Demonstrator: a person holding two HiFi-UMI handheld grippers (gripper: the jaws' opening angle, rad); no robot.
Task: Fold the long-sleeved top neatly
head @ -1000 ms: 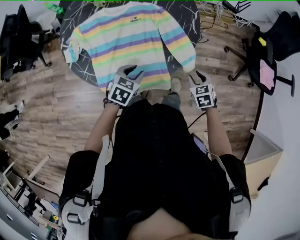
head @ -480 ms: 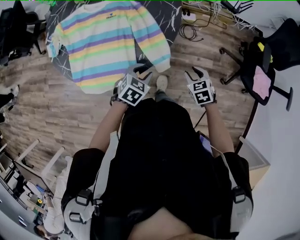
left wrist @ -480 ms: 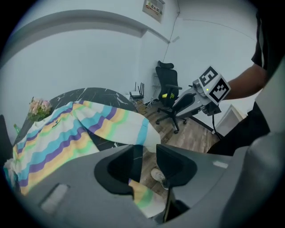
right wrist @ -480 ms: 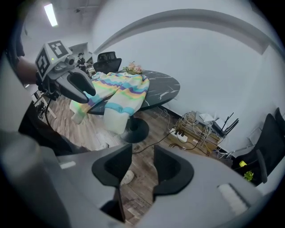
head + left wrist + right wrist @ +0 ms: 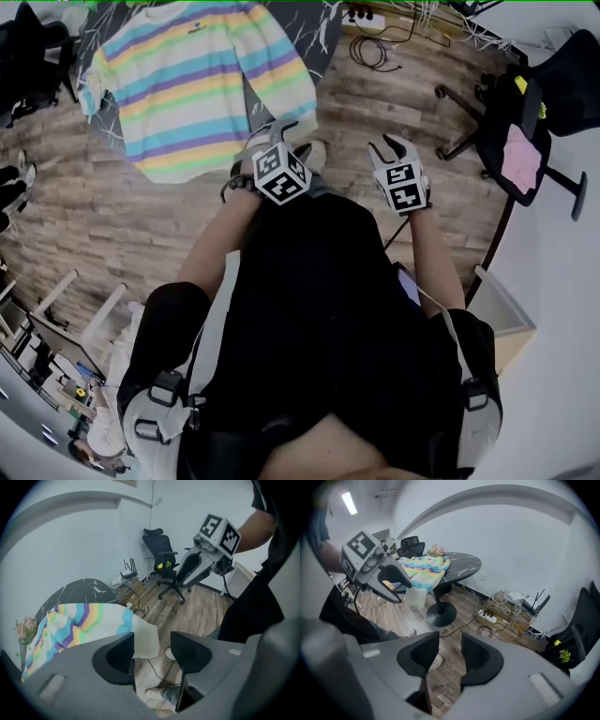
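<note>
Left gripper (image 5: 279,131): held over the wooden floor (image 5: 394,94), near the right edge of the table (image 5: 323,28), pointed steeply down.
Left fingers (image 5: 119,656): seen well apart, having just been opening; nothing was pressed between the pads. Floor and a shoe were seen through the gap.
Sleeve cuff (image 5: 145,639): the white cuff was seen hanging at the table edge, just beyond the left-hand finger in the left gripper view; contact with it could not be told.
Right gripper (image 5: 387,148): held to the right of the left gripper, apart from it, over bare floor and well clear of the table.
Right fingers (image 5: 480,656): parted by a moderate gap, with nothing held or touched; only floorboards were seen between them.
Long-sleeved top (image 5: 187,84): laid flat, front up, on the dark marbled table at the far left, with pastel stripes and both sleeves spread outward. It was gripped by neither gripper.
Right sleeve of the top: angled down toward the left gripper, its end over the table's near right edge.
Office chair (image 5: 553,84): stood at the far right, well apart from the top.
</note>
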